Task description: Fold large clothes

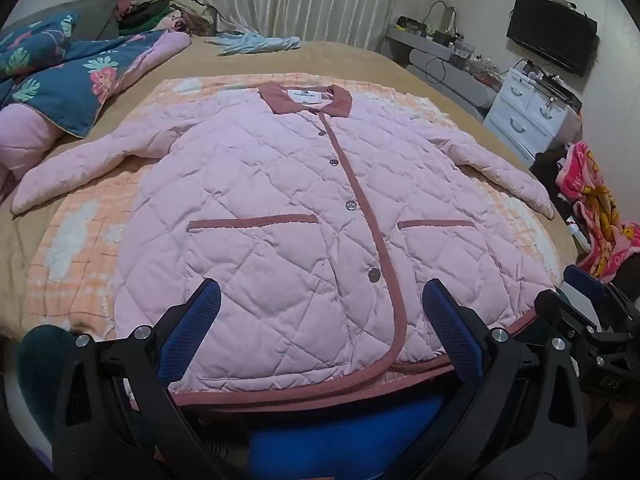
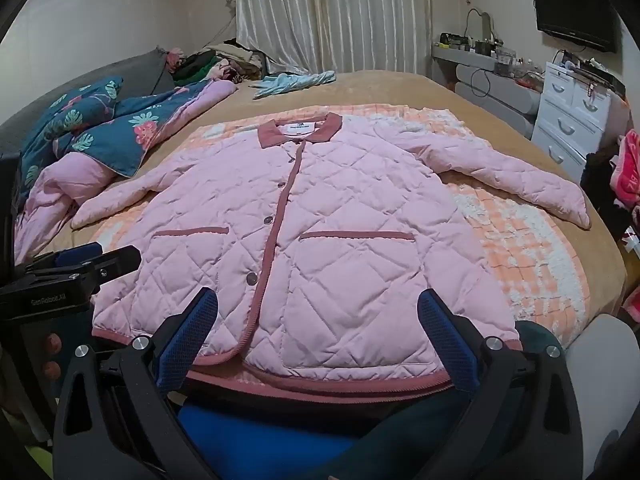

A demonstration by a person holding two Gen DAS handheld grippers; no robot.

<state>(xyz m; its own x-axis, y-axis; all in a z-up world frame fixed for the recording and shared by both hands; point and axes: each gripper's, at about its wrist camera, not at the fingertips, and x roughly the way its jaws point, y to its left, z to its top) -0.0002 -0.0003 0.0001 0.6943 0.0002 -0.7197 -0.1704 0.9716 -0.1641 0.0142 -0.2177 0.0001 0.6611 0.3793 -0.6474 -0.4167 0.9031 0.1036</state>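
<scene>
A pink quilted jacket [image 1: 280,200] [image 2: 332,232] with dark pink trim, collar and two pockets lies flat and buttoned on an orange checked blanket [image 1: 76,236] [image 2: 532,240], sleeves spread to both sides. My left gripper [image 1: 320,300] hovers open above the jacket's near hem, blue pads wide apart, nothing between them. My right gripper [image 2: 320,308] is open too, above the hem on the right half of the jacket. Each gripper shows at the other view's edge: the right gripper [image 1: 592,312], the left gripper [image 2: 76,268].
The tan bed [image 1: 360,60] carries a teal floral quilt [image 1: 60,68] [image 2: 92,128] at the left and a light blue cloth [image 1: 256,42] [image 2: 292,80] at the far end. White drawers [image 1: 528,112] [image 2: 572,120], a cluttered shelf and a wall television [image 1: 552,32] stand at the right. A pink towel [image 1: 592,204] hangs nearby.
</scene>
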